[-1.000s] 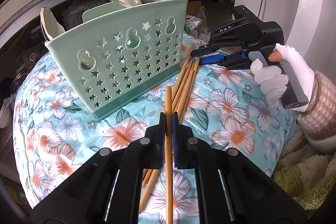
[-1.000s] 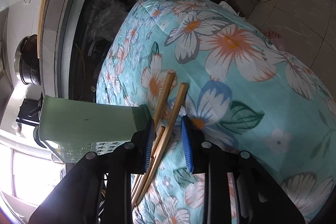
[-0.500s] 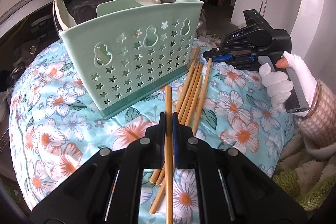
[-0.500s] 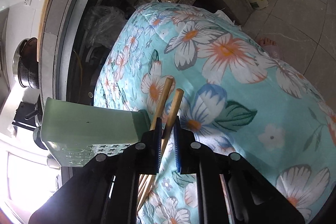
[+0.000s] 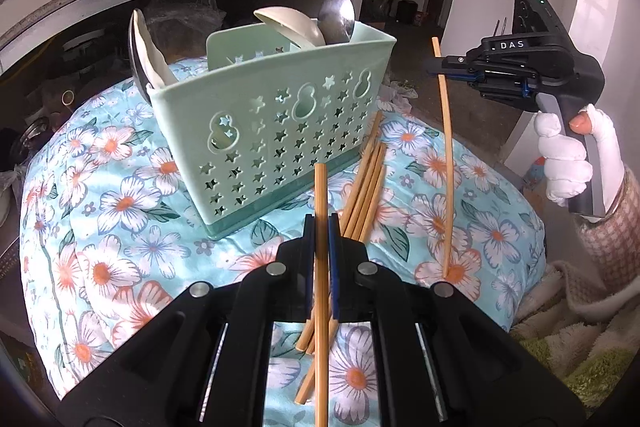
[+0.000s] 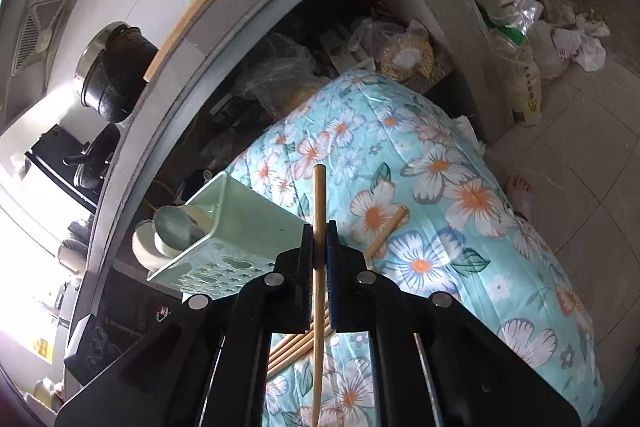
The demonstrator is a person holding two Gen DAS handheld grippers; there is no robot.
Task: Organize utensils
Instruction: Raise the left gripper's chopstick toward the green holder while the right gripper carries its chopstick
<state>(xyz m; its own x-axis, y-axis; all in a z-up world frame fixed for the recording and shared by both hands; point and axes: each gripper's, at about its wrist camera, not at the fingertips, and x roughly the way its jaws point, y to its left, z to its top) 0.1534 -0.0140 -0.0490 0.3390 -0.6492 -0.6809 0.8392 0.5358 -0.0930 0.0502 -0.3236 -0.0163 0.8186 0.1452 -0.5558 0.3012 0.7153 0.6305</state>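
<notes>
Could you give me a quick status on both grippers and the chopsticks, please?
Left gripper shut on one chopstick. Right gripper shut on another chopstick, lifted. Loose chopsticks beside green caddy. Nothing blocking.

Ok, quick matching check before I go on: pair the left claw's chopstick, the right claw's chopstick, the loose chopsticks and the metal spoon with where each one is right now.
Things:
1. left claw's chopstick
2. right claw's chopstick
3. loose chopsticks
4. metal spoon

Places:
A. standing in the green caddy
B. lying on the floral cloth beside the caddy
C. hanging upright in the air, right of the caddy
D. pinched pointing ahead towards the caddy's base

Pairs: 1-D, 2-C, 3-B, 4-A
</notes>
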